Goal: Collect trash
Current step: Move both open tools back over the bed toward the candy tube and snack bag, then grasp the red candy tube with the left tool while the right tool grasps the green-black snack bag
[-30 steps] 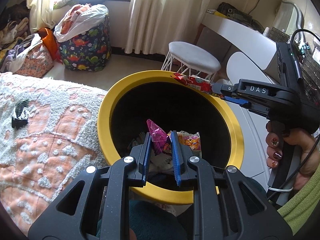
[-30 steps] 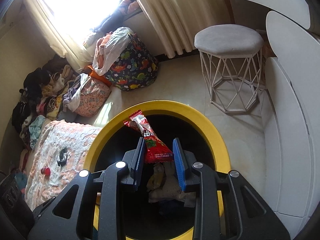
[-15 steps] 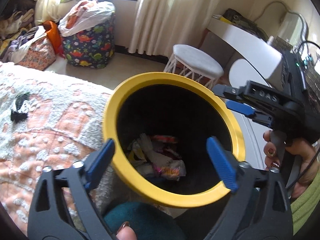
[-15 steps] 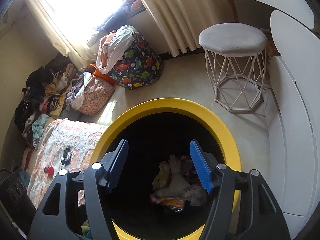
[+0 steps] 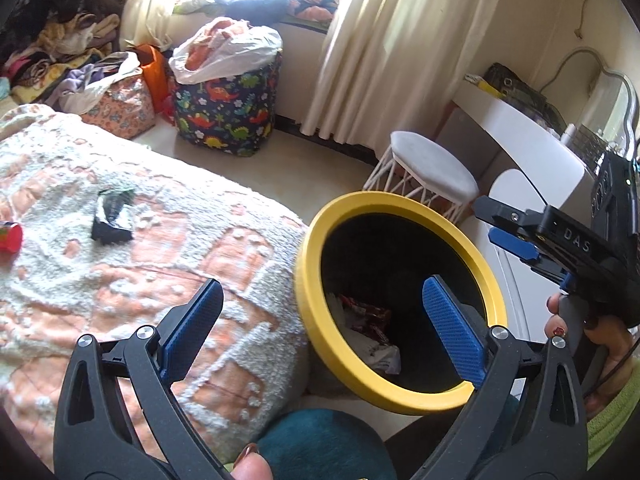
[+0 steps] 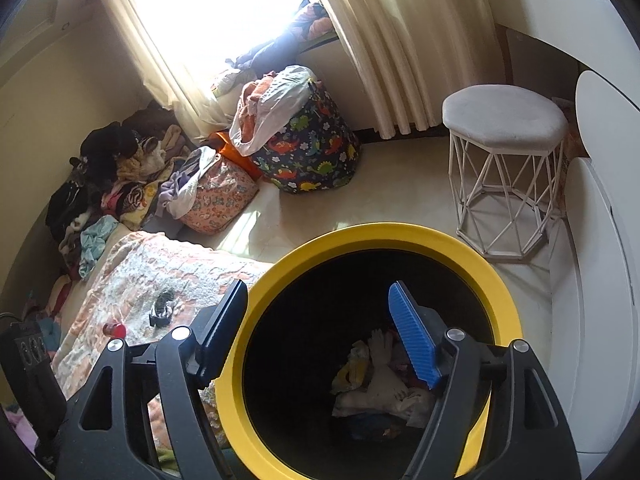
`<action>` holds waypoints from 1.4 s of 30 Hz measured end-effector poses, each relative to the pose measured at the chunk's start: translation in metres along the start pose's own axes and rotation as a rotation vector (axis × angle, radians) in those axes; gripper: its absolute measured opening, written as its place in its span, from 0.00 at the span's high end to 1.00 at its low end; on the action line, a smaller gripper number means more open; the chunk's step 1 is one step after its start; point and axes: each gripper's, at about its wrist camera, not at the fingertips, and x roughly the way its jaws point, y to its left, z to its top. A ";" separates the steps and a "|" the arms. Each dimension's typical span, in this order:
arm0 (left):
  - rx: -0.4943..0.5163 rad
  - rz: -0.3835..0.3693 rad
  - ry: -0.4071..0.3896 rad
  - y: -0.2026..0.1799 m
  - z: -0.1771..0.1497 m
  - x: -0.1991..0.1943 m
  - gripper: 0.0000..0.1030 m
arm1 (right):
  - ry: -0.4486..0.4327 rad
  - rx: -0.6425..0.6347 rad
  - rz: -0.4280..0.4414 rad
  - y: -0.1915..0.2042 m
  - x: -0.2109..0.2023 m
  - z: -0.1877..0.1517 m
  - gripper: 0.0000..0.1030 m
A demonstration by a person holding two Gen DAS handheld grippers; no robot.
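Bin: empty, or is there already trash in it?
Not empty. The bin holds a low heap of wrappers on its bottom, far below the yellow rim; the left wrist view shows them too.

**Bed and floor: surfaces and what rests on them**

The bed (image 5: 132,264) is covered by a tufted white and peach blanket. Lying directly on it: a crumpled dark wrapper (image 5: 112,216) near the middle, and, well apart towards the left edge, a small red item (image 5: 9,237), possibly a cap; the view cuts it off. The pale floor (image 6: 384,196) carries a dinosaur-print fabric basket (image 6: 308,152), a floral bag (image 6: 218,196) just beside it, a white wire-frame stool (image 6: 504,168), and the yellow-rimmed bin (image 6: 376,236) close against the bed's edge.
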 end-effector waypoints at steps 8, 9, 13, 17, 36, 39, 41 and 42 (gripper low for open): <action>-0.055 0.047 -0.052 0.027 0.008 -0.022 0.11 | -0.002 -0.065 0.034 0.029 -0.001 -0.004 0.31; -0.061 0.052 -0.059 0.031 0.008 -0.025 0.11 | -0.003 -0.071 0.042 0.033 -0.001 -0.005 0.31; -0.090 0.092 -0.091 0.049 0.011 -0.036 0.11 | 0.001 -0.109 0.075 0.054 0.001 -0.010 0.31; -0.130 0.144 -0.114 0.073 0.012 -0.048 0.11 | 0.002 -0.160 0.101 0.079 0.004 -0.016 0.31; -0.470 0.323 -0.169 0.226 0.001 -0.086 0.13 | 0.137 -0.363 0.174 0.203 0.093 -0.042 0.31; -0.537 0.314 -0.170 0.249 0.000 -0.085 0.17 | 0.175 -0.377 0.177 0.219 0.119 -0.046 0.31; -0.579 0.300 -0.168 0.263 0.000 -0.082 0.22 | 0.197 -0.392 0.178 0.229 0.137 -0.049 0.31; -0.615 0.280 -0.165 0.271 -0.001 -0.081 0.23 | 0.206 -0.402 0.178 0.234 0.145 -0.051 0.31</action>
